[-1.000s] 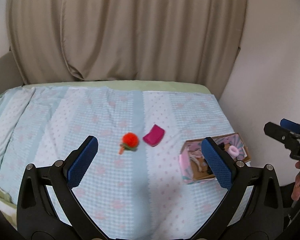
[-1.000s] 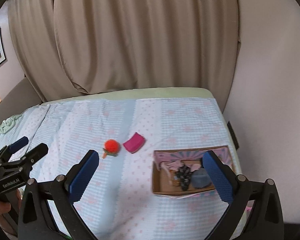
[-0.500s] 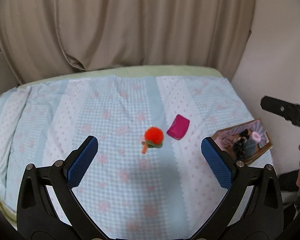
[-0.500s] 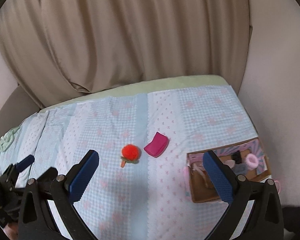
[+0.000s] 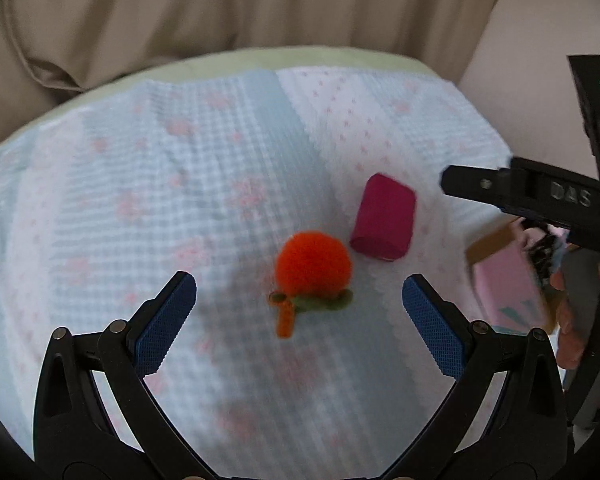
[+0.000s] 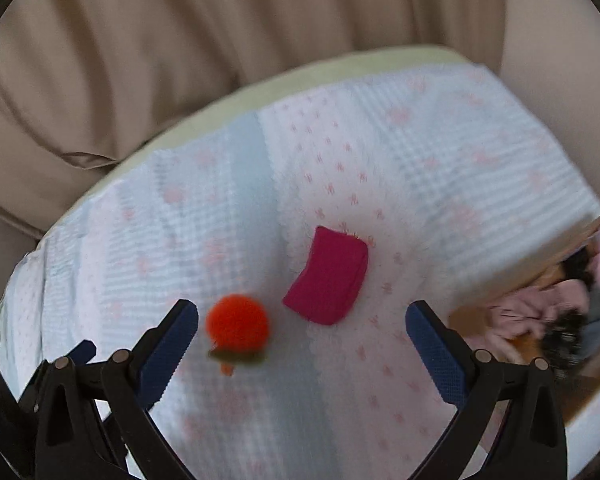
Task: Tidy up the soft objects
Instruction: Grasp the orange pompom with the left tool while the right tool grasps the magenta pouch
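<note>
Jaws: both pairs wide apart, empty | orange pompom (image 5: pixel 313 265): fluffy, round, green felt base | magenta pouch (image 6: pixel 329 276): flat

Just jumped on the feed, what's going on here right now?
A person holds a gripper in each hand over a bed with a pale patterned cover. Both grippers are open and empty. The left gripper is lined up on the orange pom-pom; the right gripper faces the magenta pouch beside it. Both items lie loose on the cover. A cardboard box at the right already holds several soft items.
</note>
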Tool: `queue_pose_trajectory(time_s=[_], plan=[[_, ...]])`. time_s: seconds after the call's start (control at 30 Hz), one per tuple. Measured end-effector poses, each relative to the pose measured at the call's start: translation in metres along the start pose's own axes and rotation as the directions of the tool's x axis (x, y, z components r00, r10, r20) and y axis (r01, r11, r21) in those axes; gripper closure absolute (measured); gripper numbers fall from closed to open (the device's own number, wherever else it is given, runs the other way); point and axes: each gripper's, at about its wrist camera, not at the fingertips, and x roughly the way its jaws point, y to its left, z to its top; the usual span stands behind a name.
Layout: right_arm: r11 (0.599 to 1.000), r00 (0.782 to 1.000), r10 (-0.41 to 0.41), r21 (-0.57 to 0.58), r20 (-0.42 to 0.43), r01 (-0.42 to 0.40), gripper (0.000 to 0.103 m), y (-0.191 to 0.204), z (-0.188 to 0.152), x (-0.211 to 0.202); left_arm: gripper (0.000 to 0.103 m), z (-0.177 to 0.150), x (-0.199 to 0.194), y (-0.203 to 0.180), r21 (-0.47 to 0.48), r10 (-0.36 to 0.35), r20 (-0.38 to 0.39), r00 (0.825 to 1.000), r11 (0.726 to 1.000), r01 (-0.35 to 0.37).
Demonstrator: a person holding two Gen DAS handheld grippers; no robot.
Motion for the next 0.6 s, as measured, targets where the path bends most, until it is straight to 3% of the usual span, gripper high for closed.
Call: queue_pose_trajectory(time_s=[0.23,0.43,0.5,0.57,0.6], plan=[[0.996,0.998,-0.027,0.086,-0.059,0.032,0.001,-0.022,0.005,0.096,0.001,-0.020,0.098,0.001,-0.006,-0.045,-0.060,0.997,0.999,0.044],[0.985,0.995,-0.027,0.170,-0.091,0.043,0.017,-0.039,0.003,0.140,0.008,-0.029,0.141,-0.007,0.036,-0.016,-0.062,0.998,0.999,0.018],[0.982,0.996,-0.030,0.184,-0.084,0.045,0.018,-0.042,0.002,0.146,0.017,-0.029,0.148,-0.008,0.050,-0.003,-0.062,0.998,0.999,0.006],[0.985,0.996,-0.062,0.155,-0.064,0.071,0.022,-0.037,0.002,0.145,0.039,-0.030,0.156,-0.011,0.070,0.014,-0.066,0.998,0.997,-0.009],[0.986,0.995,-0.076,0.143,-0.062,0.084,0.026,-0.035,0.002,0.145,0.041,-0.030,0.158,-0.014,0.082,0.026,-0.069,0.997,0.996,-0.021]])
